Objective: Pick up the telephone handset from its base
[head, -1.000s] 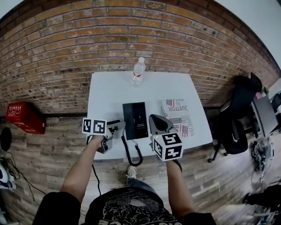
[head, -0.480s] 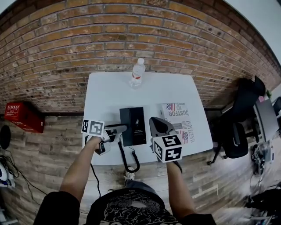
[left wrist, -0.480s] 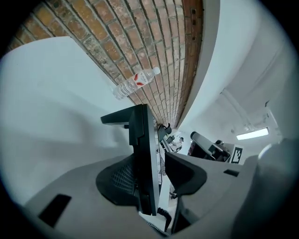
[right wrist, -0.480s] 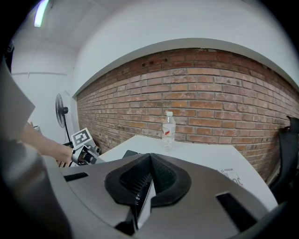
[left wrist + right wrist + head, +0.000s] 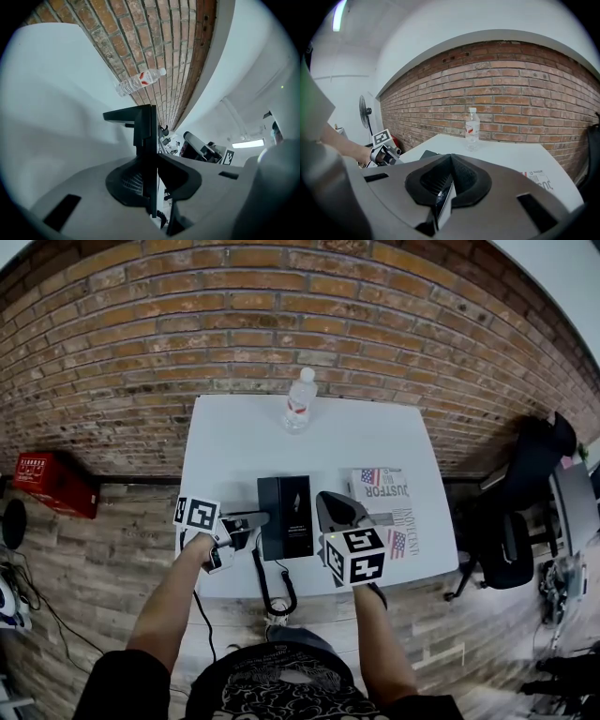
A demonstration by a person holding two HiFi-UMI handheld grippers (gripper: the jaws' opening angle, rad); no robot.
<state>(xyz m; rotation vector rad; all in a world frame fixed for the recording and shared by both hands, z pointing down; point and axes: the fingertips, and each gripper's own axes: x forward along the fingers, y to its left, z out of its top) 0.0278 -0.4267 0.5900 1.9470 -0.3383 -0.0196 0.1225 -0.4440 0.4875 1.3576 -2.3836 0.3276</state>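
Two grippers work at the near edge of the white table (image 5: 225, 442). The left gripper (image 5: 255, 518), whose jaws have just been closing, clamps the black telephone handset (image 5: 146, 131), which lies along the 9 o'clock side of its black base (image 5: 295, 517). The right gripper (image 5: 326, 502), jaws pressed together on nothing, hovers at the base's 3 o'clock. Farther off, at 12 o'clock, stands a clear plastic water bottle (image 5: 300, 401).

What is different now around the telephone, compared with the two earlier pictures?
The left tongs moved slightly toward the base and have just been closing; they now grip the black handset between them. The handset still lies on its base. The right tongs remain beside the base's right side; the water bottle and the printed paper on the table did not move.
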